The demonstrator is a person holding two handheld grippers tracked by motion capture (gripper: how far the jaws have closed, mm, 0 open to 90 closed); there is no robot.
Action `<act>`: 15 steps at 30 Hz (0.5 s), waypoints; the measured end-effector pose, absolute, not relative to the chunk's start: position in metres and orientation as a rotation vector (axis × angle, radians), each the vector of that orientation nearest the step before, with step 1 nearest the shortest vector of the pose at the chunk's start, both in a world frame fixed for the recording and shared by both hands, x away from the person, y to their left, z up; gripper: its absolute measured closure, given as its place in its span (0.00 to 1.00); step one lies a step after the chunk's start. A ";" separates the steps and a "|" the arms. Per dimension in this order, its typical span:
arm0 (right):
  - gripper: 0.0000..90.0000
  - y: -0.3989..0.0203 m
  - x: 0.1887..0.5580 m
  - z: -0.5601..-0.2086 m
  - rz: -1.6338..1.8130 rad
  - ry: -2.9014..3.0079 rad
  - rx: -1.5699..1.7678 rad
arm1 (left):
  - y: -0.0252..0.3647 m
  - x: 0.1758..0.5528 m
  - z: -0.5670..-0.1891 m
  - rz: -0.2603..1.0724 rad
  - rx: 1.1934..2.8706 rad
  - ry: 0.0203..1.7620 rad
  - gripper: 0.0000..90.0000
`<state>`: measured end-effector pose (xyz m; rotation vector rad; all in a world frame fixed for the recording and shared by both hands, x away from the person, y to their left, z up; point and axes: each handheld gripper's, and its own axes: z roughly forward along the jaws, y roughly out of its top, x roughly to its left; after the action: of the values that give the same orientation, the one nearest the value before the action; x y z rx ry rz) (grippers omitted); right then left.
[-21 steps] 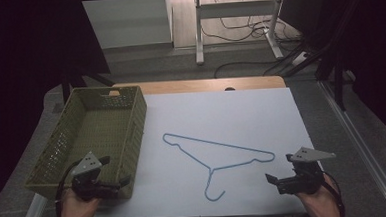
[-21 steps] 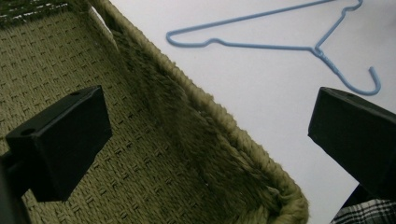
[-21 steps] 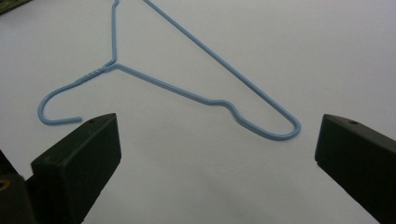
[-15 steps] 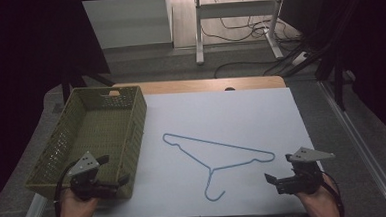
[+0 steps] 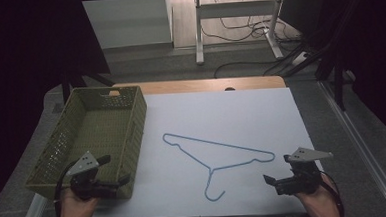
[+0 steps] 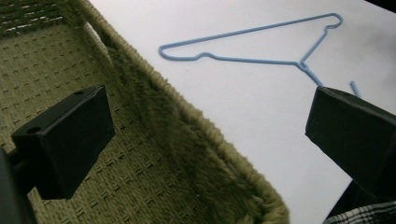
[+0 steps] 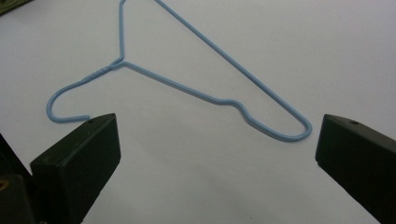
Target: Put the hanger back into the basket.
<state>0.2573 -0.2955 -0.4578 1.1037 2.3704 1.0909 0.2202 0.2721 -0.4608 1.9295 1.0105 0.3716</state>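
Note:
A light-blue wire hanger lies flat on the white table top, hook toward the front edge. In the right gripper view the hanger is just ahead of my jaws. My right gripper hovers open at the front right, a short way right of the hook. My left gripper is open at the front left, over the near right corner of the olive woven basket. The left gripper view has the basket rim between the jaws and the hanger beyond.
The basket holds nothing that I can see. A wooden strip edges the table's far side. Beyond it the floor has a white desk frame and cables. A metal rail runs along the right side.
My left gripper has shifted slightly toward the basket's near corner. The right gripper and the hanger stay where they were.

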 end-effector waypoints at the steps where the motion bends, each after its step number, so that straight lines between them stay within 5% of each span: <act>1: 0.00 -0.295 0.257 -0.457 1.084 2.377 1.089 | 0.271 0.220 -0.459 0.369 1.921 1.003 0.01; 15: 0.01 -0.285 0.265 -0.438 1.084 2.399 1.080 | 0.244 0.228 -0.443 0.292 1.949 0.923 0.01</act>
<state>0.2652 -0.2854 -0.4384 1.0805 2.3991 1.0835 0.2284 0.2444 -0.4434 1.9485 0.9233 0.2919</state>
